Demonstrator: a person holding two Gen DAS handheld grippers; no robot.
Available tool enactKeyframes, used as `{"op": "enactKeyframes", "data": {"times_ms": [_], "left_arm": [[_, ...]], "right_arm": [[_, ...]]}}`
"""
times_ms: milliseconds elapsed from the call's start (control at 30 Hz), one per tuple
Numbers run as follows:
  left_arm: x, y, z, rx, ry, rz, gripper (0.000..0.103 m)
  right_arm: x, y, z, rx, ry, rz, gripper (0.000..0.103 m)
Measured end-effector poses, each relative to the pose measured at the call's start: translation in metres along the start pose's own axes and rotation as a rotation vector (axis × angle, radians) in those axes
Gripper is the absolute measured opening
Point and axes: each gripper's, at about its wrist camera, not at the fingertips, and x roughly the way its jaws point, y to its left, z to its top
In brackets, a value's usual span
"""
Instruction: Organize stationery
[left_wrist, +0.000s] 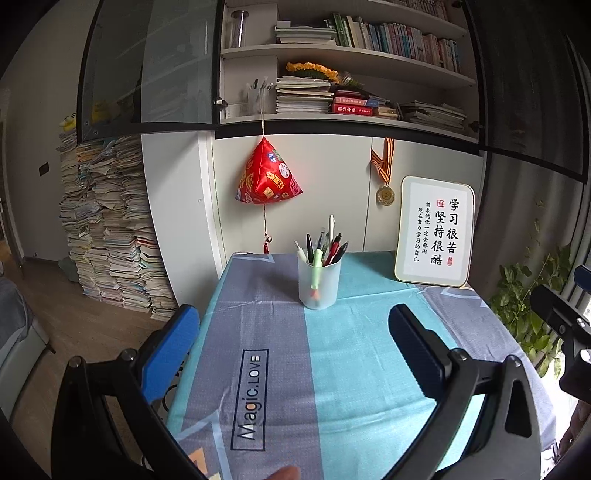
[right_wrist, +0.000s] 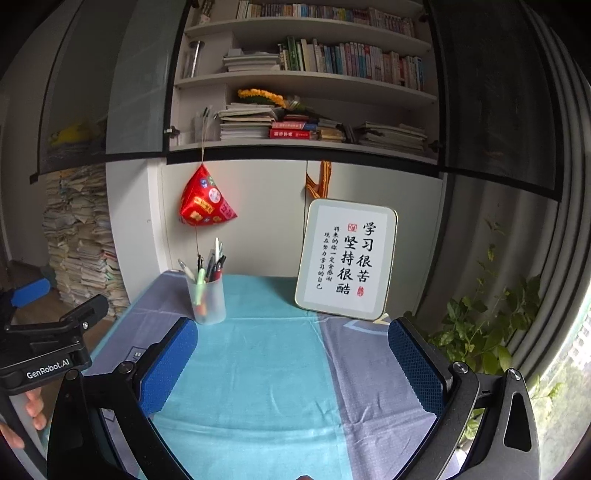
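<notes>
A translucent white cup (left_wrist: 319, 284) (right_wrist: 207, 300) stands upright at the far side of the table and holds several pens, one pale green with an orange tip. My left gripper (left_wrist: 295, 332) hovers over the near part of the cloth, well short of the cup, jaws spread wide with nothing between them. My right gripper (right_wrist: 291, 350) is likewise open and empty, with the cup ahead and to its left. Each gripper's body shows at the edge of the other's view.
A blue and grey cloth (left_wrist: 332, 369) (right_wrist: 258, 387) covers the table. A framed calligraphy board (left_wrist: 434, 230) (right_wrist: 345, 260) leans at the back right. A red hanging ornament (left_wrist: 267, 177), bookshelves, tall paper stacks (left_wrist: 107, 229) on the left and a plant (right_wrist: 480, 332) on the right surround it.
</notes>
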Motion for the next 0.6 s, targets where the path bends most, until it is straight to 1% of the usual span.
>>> {"op": "enactKeyframes", "data": {"times_ms": [67, 133, 233, 300, 467, 600], "left_arm": [[-0.009, -0.001, 0.000, -0.023, 0.001, -0.007, 0.102], [-0.017, -0.004, 0.001, -0.034, -0.004, -0.014, 0.102], [-0.031, -0.013, -0.001, -0.004, -0.018, 0.011, 0.102], [-0.038, -0.017, -0.003, 0.010, -0.024, 0.010, 0.102], [-0.049, -0.018, -0.006, -0.009, -0.023, -0.002, 0.102], [-0.054, -0.016, -0.009, -0.017, -0.022, 0.003, 0.102]], "right_arm": [[-0.011, -0.006, 0.001, 0.023, -0.012, 0.003, 0.103], [-0.021, -0.009, 0.002, 0.028, -0.018, -0.018, 0.103], [-0.032, -0.013, 0.002, 0.024, -0.021, -0.052, 0.103], [-0.039, -0.015, 0.002, 0.026, -0.020, -0.054, 0.103], [-0.051, -0.017, 0.003, 0.028, -0.028, -0.076, 0.103], [-0.055, -0.016, 0.002, 0.026, -0.024, -0.069, 0.103]]}}
